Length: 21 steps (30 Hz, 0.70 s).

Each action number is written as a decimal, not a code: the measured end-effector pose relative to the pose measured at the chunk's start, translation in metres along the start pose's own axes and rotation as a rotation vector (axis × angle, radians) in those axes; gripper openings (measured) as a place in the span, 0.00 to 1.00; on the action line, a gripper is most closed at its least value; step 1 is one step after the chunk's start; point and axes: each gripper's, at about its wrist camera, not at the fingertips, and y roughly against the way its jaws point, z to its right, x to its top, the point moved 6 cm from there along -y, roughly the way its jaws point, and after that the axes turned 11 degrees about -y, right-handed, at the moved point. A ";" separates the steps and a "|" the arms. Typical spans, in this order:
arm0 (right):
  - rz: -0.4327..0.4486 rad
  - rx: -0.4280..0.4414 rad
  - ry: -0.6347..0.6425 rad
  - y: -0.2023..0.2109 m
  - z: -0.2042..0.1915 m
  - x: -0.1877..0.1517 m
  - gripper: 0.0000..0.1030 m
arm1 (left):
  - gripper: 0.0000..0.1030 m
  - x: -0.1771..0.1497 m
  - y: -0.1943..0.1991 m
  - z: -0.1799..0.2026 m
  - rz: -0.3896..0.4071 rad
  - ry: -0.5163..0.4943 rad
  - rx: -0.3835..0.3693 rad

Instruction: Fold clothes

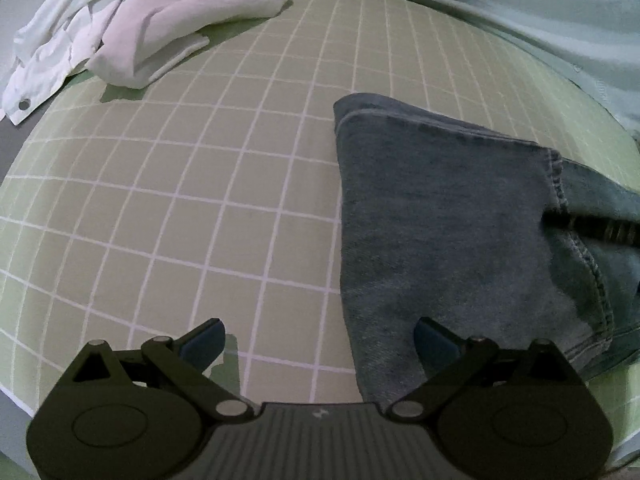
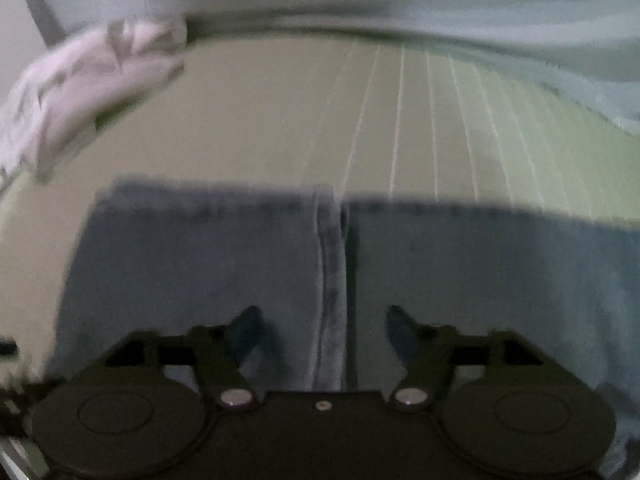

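Both fingers spread, empty. Jeans [image 1: 452, 216] part-folded on bed [image 1: 200, 200]; next grip should pinch both hem corners evenly.

Left tool [image 1: 319, 338]: black linkage arms, silver pivot pins, ribbed grey centre plate with small white mark, dark blue fingertips [image 1: 204, 340]. Right tool [image 2: 323, 330]: same build, blurred, dark centre plate.

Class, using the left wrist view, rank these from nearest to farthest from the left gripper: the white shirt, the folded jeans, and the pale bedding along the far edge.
1. Folded jeans: right, lying under the right finger of the left gripper.
2. White shirt: crumpled, far left.
3. Pale bedding: far edge, top right, beyond the checked sheet.
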 end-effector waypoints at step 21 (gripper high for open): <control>0.109 -0.072 -0.248 0.065 0.127 -0.043 0.98 | 0.97 0.041 0.047 0.080 0.163 -0.206 0.086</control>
